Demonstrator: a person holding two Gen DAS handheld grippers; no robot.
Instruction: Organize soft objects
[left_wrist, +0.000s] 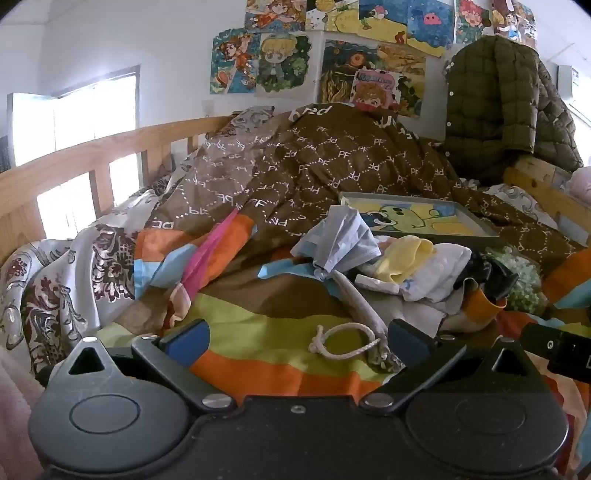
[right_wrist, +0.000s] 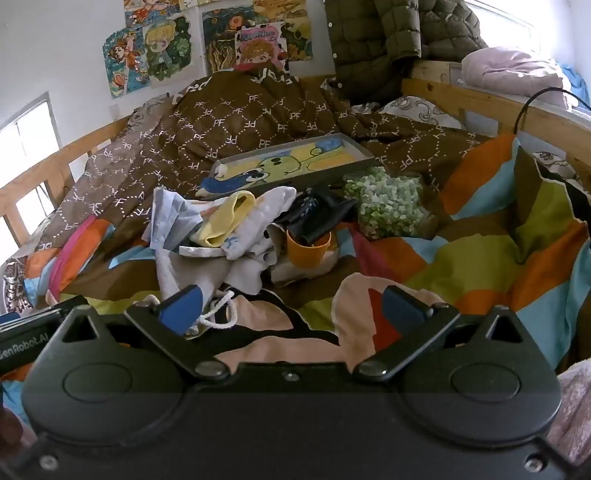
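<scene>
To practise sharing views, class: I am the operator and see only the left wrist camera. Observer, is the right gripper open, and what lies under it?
Observer: The right gripper is open, nothing between its fingers, above a peach cloth with a black strap.
Operator: Anything on the wooden bed rail on the right?
Observer: A thin black cable arcs up over the wooden bed rail.
</scene>
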